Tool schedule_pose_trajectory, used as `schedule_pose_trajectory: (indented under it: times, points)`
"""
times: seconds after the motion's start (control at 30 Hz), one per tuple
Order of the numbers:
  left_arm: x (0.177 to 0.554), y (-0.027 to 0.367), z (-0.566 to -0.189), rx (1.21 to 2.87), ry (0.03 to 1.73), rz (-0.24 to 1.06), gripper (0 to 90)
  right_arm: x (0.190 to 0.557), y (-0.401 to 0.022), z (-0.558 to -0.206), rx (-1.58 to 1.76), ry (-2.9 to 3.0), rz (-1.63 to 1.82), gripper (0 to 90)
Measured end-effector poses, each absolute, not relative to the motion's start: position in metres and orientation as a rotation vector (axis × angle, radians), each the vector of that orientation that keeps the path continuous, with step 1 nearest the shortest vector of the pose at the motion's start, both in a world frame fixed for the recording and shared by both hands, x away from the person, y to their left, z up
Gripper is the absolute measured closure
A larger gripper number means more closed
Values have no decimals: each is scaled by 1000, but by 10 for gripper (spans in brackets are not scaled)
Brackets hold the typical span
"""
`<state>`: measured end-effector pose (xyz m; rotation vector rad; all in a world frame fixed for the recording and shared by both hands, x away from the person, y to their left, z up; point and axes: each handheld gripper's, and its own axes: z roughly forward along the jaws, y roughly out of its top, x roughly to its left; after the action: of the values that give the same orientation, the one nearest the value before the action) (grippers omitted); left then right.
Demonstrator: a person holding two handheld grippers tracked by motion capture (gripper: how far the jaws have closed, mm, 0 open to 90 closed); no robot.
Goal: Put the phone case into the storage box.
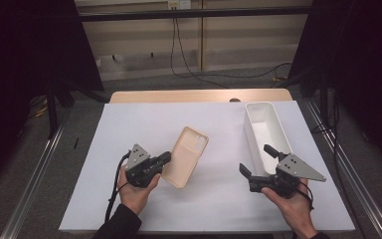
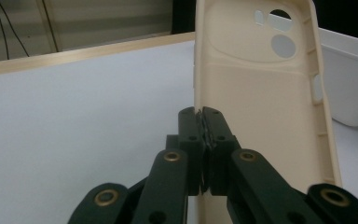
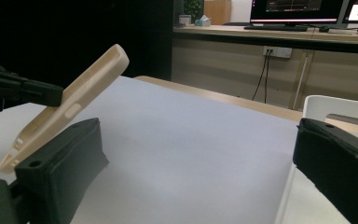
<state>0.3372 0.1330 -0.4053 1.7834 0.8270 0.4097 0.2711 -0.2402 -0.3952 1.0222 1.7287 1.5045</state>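
**Phone case pinched by the left claw, right claw standing wide**

At the left, a beige phone case (image 1: 186,157) is being gripped along its side edge by the left claw (image 1: 166,158), whose jaws are being pressed tight onto the thin rim. The case is being held tilted above the white tabletop (image 1: 214,124), its camera end raised away from the person. Further right, the right claw (image 1: 256,160) is being held with its jaws spread wide and nothing between them. Just beside it, a white rectangular bin (image 1: 252,130) is being left standing on the tabletop.
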Motion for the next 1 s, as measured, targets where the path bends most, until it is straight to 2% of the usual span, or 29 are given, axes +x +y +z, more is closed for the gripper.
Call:
schedule_pose_trajectory:
  times: [1.0]
  points:
    - [347,96,-393,1749,768,426,877,306,-198,-380,1004,1774,1527,83]
